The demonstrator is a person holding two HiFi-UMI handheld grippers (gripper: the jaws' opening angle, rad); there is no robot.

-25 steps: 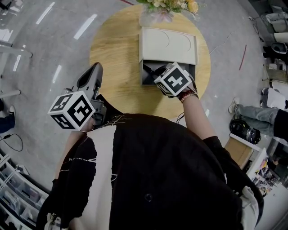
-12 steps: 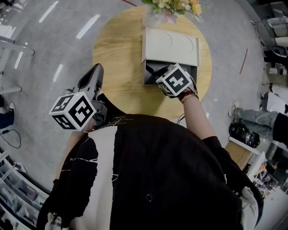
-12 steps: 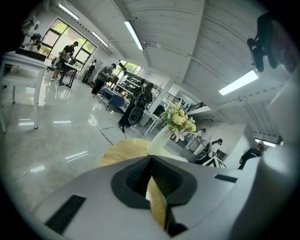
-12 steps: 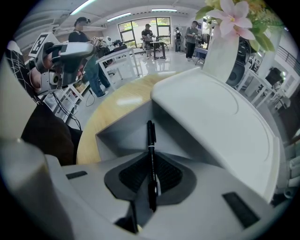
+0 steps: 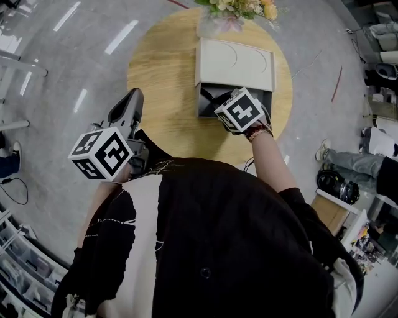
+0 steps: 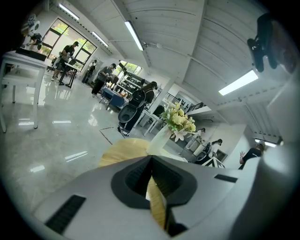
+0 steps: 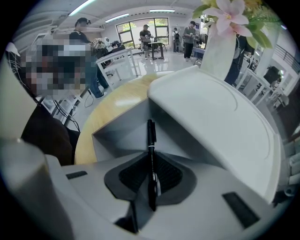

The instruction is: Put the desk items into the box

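Spreading under everything is a glossy grey floor [image 5: 56, 93], and the person's dark top [image 5: 236, 248] fills the lower half of the head view. A round wooden table [image 5: 161, 74] stands just in front of the person. On the table's far half sits the pale box [image 5: 236, 62]. Its flat lid covers the far part, and the near part is open to a grey interior. At the table's far edge, touching or just behind the box, is a vase of flowers [image 5: 233, 12] with yellow and pink blooms. The left gripper [image 6: 151, 161] hangs off the table's near left edge, well apart from the box, pointing roughly level toward the flowers. Its jaws are drawn together at the tips with nothing between them, and only a thin sliver of tabletop shows through. The right gripper [image 7: 151, 159] points steeply down over the box's open near part, with its marker cube uppermost in the head view. Its jaws are narrow and clamped on a black pen [image 7: 151, 136]. The pen's free end reaches down into the open compartment. Whether it touches the bottom cannot be told.
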